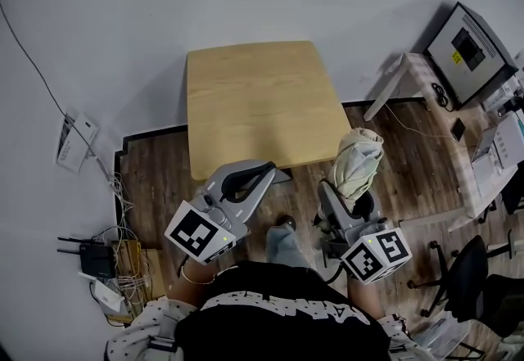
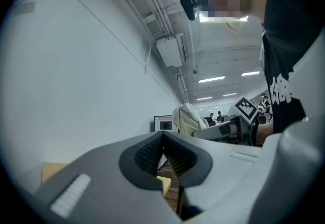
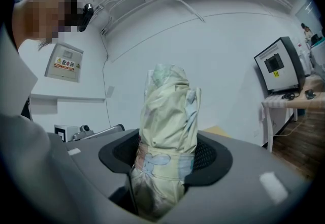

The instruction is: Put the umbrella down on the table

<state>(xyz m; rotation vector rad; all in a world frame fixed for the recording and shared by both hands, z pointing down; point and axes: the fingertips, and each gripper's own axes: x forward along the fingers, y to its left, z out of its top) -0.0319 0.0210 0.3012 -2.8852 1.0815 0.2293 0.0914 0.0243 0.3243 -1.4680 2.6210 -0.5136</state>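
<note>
Umbrella point(image 1: 358, 163) is folded shut, pale cream-green fabric, soft and crumpled, bunched into a rough cylinder with a printed strap band round its lower part. It sits at lower right of centre in the head view, standing up out of the right gripper point(image 1: 348, 202), just beside the near right corner of the tabletop point(image 1: 254, 106) and not on it. In the right gripper view the grey fingers point(image 3: 213, 157) are clamped on the umbrella at the strap band, dark mesh-textured pads pressing both sides and most of the bundle sticking up past them. Gripping at the band probably makes sense: it's the tightest, firmest part, so the loose cloth doesn't slip. The left gripper point(image 1: 260, 171) is at lower centre-left of the head view, tip over the near edge of the tabletop. In the left gripper view its ribbed fingers point(image 2: 147, 154) are pressed together with nothing between them, so it's idle, likely parked out of the way. Tabletop is light wood, smooth, squarish with rounded corners, and bare. Dark plank floor point(image 1: 164, 179) is around it, a white wall behind, and a boxy monitor point(image 1: 471, 52) sits on a side desk at upper right. Judgement: carry phase, put-down not yet done; the next move needs the umbrella brought over the wood and lowered. The rounded bundle may roll once released.
</note>
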